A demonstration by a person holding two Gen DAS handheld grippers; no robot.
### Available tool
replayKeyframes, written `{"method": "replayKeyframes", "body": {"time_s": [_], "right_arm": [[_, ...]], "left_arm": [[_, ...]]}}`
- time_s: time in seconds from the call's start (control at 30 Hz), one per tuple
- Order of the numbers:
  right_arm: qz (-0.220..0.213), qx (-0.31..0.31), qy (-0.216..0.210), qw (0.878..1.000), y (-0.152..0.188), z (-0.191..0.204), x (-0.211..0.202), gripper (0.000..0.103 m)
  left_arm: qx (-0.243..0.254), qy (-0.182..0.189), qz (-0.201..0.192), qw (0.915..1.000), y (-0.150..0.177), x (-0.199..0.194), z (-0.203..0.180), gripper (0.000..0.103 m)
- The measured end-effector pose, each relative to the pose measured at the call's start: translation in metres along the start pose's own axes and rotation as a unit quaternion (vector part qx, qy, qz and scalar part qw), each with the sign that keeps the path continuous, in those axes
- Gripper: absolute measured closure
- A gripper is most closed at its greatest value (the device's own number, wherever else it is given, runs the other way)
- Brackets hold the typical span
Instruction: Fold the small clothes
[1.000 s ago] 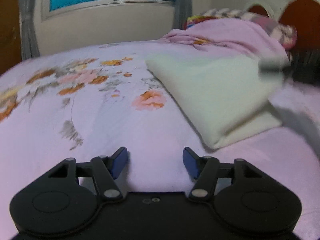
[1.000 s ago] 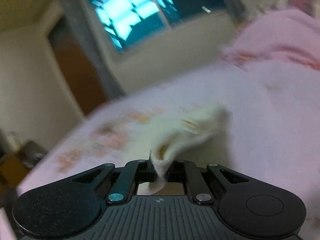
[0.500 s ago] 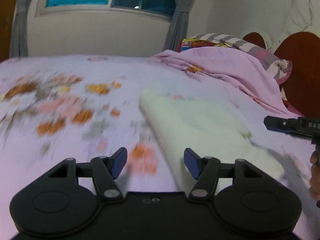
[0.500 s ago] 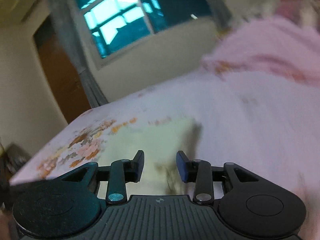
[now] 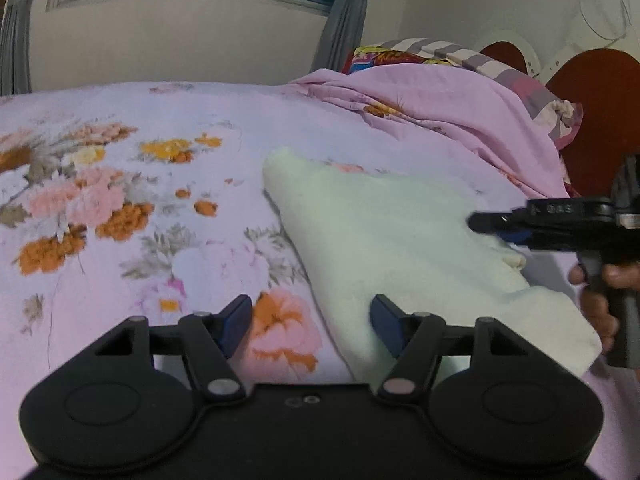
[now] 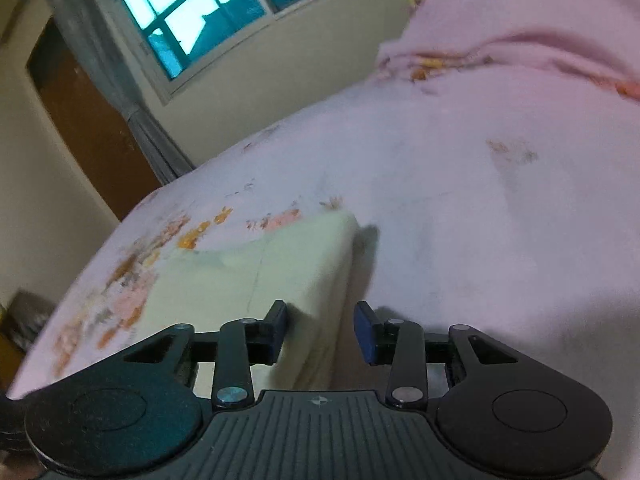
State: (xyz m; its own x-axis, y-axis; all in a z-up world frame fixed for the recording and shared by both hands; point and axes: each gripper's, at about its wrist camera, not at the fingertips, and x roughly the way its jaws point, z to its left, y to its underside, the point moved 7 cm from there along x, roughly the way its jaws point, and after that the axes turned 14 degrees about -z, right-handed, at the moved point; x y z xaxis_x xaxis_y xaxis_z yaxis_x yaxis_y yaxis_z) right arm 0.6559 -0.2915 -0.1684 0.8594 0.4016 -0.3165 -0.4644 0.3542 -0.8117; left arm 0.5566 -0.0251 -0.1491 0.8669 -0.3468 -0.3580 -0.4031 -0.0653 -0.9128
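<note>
A pale cream folded cloth (image 5: 392,240) lies on the pink floral bed sheet (image 5: 120,208). My left gripper (image 5: 310,326) is open and empty, low over the cloth's near left edge. My right gripper (image 6: 322,334) is open and empty, held just over the cloth's (image 6: 256,288) near right corner. The right gripper also shows in the left wrist view (image 5: 504,226), hovering at the cloth's right side, held by a hand.
A bunched pink blanket (image 5: 440,120) and a striped pillow (image 5: 460,56) lie at the bed's far right by a red headboard (image 5: 600,120). A window (image 6: 200,28) and a brown door (image 6: 84,120) are on the far wall.
My right gripper let go of the cloth's corner and opened; the cloth now lies flat and folded over. My left gripper stayed open and shifted closer to the cloth's left edge.
</note>
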Motion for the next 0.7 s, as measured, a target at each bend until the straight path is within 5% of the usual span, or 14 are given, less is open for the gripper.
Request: {"method": "replayKeyframes", "body": {"time_s": [0.03,0.07,0.1,0.23,0.33,0.37,0.43,0.47,0.63,0.7], "right_arm": [[-0.008,-0.018,-0.002,1.000,-0.005,0.000,-0.003,0.066],[-0.016,-0.040,-0.007,0.999,-0.007,0.005,-0.003,0.094],[-0.014,-0.057,-0.014,0.998,-0.008,0.012,0.000,0.098],[-0.072,-0.108,-0.030,0.991,-0.019,0.028,-0.007,0.098],[-0.002,-0.093,0.007,0.996,0.003,0.008,0.007,0.098],[-0.004,-0.079,0.006,0.997,0.003,0.003,0.004,0.096],[-0.028,-0.022,0.009,0.999,-0.006,-0.008,-0.014,0.064],[-0.040,0.009,-0.001,0.999,-0.010,-0.013,-0.025,0.034],[0.005,0.078,-0.057,0.995,0.006,-0.029,-0.058,0.029],[0.025,0.087,-0.065,0.994,0.017,-0.034,-0.061,0.029]], "left_arm": [[-0.002,0.001,0.000,1.0000,0.000,0.000,0.001,0.037],[-0.006,0.002,0.001,1.0000,0.001,0.001,0.001,0.037],[-0.009,0.004,0.003,1.0000,0.003,0.000,0.001,0.037],[-0.011,0.009,-0.003,0.9999,0.008,-0.001,0.003,0.034],[-0.017,0.014,-0.003,0.9997,0.009,-0.002,0.005,0.033],[-0.017,0.015,-0.002,0.9997,0.008,-0.003,0.005,0.033],[-0.019,0.025,-0.008,0.9995,0.003,-0.008,0.006,0.036],[-0.021,0.034,-0.010,0.9992,0.000,-0.009,0.007,0.035],[-0.069,0.100,0.030,0.9922,-0.001,0.003,0.008,0.036],[-0.032,0.081,0.035,0.9956,0.001,0.009,0.005,0.034]]}}
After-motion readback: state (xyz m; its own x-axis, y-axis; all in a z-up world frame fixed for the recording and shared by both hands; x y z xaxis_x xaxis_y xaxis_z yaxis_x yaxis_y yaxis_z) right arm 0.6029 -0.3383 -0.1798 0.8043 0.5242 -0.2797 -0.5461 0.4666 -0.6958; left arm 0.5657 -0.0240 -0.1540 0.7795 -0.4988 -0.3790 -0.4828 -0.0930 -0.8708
